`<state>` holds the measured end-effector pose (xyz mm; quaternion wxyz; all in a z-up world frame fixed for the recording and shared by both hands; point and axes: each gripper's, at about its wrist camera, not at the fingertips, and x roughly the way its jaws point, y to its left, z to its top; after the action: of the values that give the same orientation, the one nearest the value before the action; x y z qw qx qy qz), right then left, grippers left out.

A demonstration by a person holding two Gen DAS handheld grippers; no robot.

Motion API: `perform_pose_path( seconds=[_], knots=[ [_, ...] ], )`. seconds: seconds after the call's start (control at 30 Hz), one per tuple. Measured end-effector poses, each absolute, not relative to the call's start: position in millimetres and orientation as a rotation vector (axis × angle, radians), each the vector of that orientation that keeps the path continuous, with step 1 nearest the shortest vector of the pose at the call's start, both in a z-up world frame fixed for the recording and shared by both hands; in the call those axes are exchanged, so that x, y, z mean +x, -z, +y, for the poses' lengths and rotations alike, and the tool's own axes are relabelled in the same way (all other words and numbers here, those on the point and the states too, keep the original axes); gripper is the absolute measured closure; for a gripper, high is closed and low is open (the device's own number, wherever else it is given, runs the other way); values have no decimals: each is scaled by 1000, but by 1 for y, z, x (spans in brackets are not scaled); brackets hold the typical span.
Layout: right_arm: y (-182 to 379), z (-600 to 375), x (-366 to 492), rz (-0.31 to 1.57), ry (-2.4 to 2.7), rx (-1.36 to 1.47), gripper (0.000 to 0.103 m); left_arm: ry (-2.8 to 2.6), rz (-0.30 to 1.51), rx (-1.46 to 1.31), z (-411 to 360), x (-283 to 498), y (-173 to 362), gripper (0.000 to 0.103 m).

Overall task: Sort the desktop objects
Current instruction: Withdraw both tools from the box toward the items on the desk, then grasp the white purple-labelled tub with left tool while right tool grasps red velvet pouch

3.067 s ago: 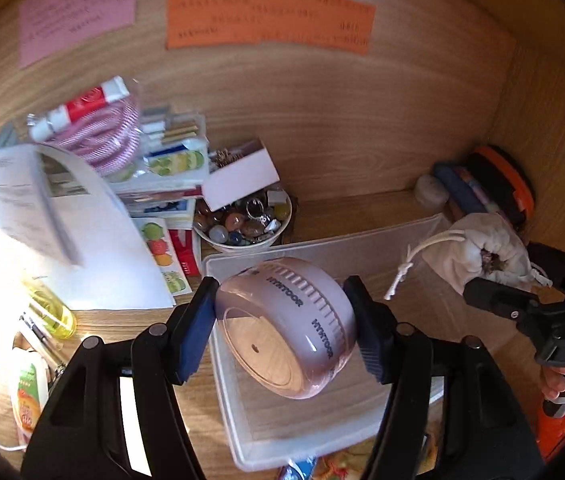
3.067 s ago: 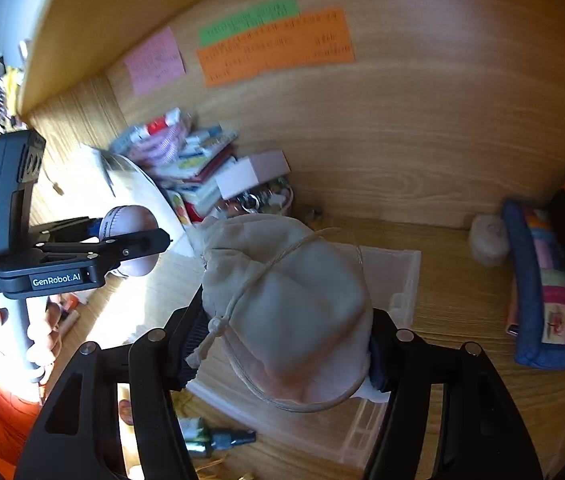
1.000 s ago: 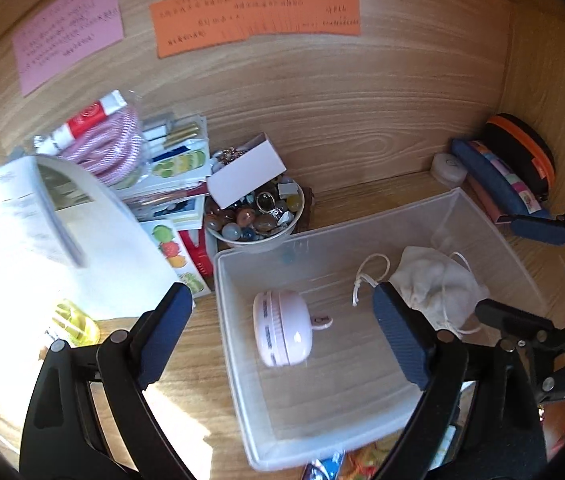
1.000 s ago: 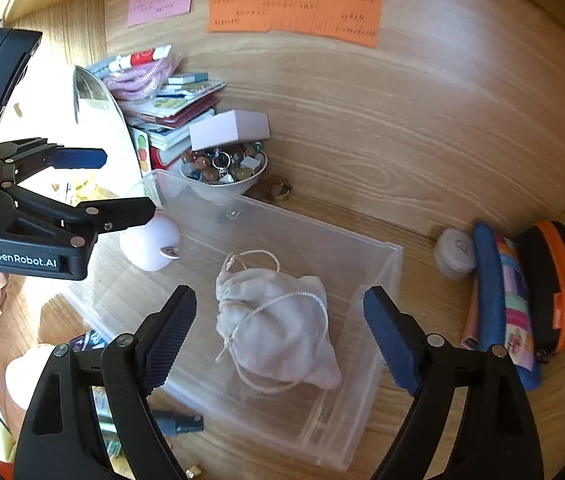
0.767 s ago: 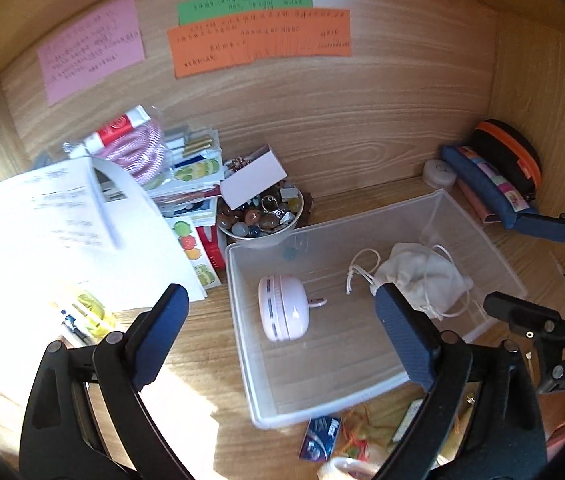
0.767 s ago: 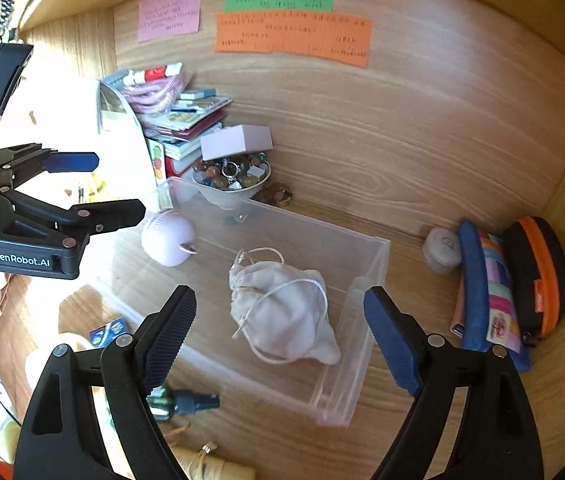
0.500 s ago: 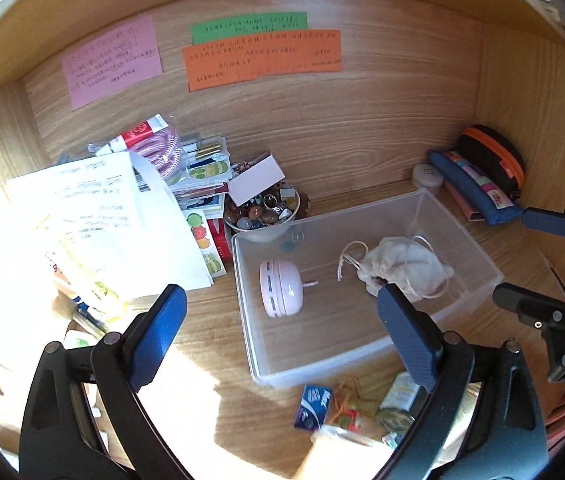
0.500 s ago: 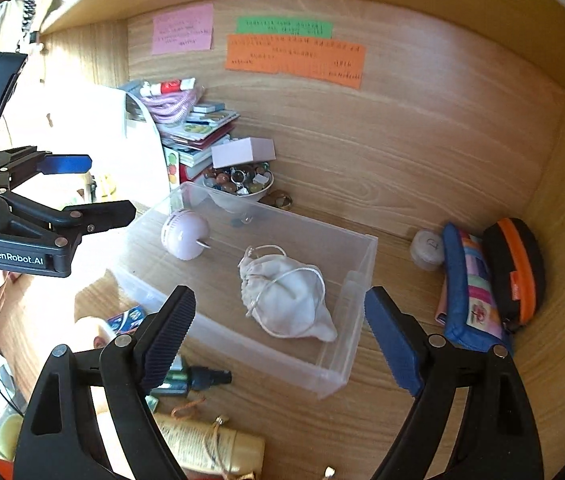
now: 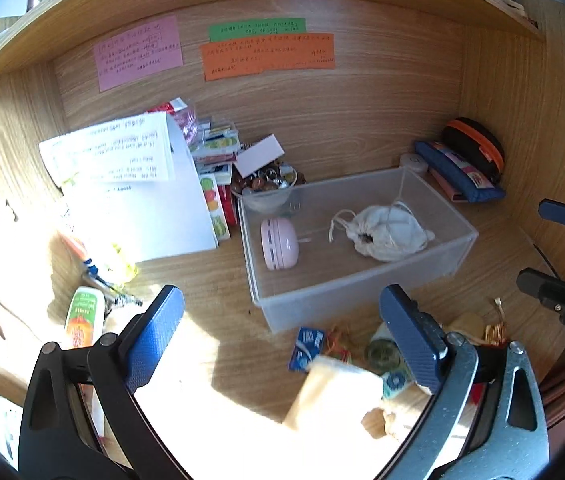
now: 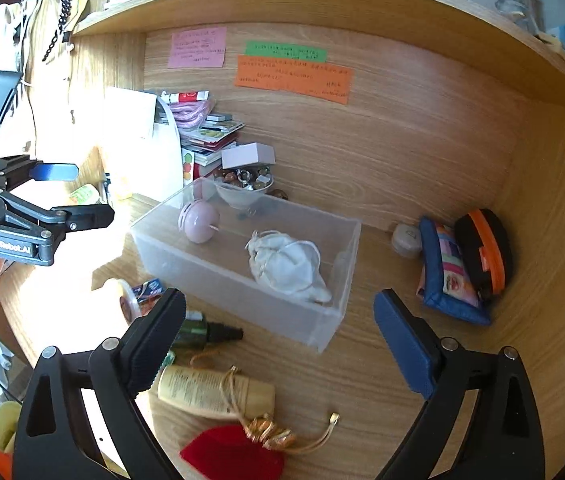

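A clear plastic bin (image 9: 458, 240) (image 10: 346, 256) stands on the wooden desk. Inside it lie a round pink device (image 9: 278, 243) (image 10: 198, 220) at the left and a white drawstring pouch (image 9: 386, 232) (image 10: 286, 264) at the right. My left gripper (image 9: 282, 340) is open and empty, held above the desk in front of the bin; it shows in the right wrist view (image 10: 78, 192) at the left. My right gripper (image 10: 278, 328) is open and empty, in front of the bin; it shows in the left wrist view (image 9: 550, 248) at the right edge.
In front of the bin lie a cream tube (image 10: 214, 392), a dark bottle (image 10: 206, 334), a red pouch (image 10: 234, 456), a blue packet (image 9: 306, 348) and a tape roll (image 10: 126, 300). A bowl of beads (image 9: 268, 186), stacked books and white papers (image 9: 138, 192) sit behind left. Pencil cases (image 10: 458, 264) lie right.
Both grippers let go of the pink device and the pouch, which now lie in the bin. Both grippers have pulled back and up, so more of the desk shows.
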<state>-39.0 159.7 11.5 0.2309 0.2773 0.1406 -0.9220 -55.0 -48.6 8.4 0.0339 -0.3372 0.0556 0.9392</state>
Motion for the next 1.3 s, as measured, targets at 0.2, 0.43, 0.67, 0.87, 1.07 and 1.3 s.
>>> perform_pose_path(
  seconds=[0.2, 0.43, 0.67, 0.87, 1.07, 1.3],
  knots=[
    [1, 171, -24, 331, 2542, 796, 9, -2862, 150, -1084, -47, -37, 10, 3],
    [30, 182, -15, 294, 2543, 892, 8, -2822, 182, -1160, -41, -25, 40, 3],
    [69, 192, -10, 224, 2534, 1036, 8, -2758, 96, -1258, -42, -27, 71, 3],
    [95, 194, -12, 194, 2488, 1138, 8, -2724, 39, -1330, -43, -35, 89, 3],
    [106, 191, -15, 191, 2487, 1161, 11, -2710, 24, -1357, -41, -43, 99, 3],
    [107, 192, -12, 185, 2503, 1111, 26, -2712, -4, -1354, -39, -54, 103, 3]
  ],
)
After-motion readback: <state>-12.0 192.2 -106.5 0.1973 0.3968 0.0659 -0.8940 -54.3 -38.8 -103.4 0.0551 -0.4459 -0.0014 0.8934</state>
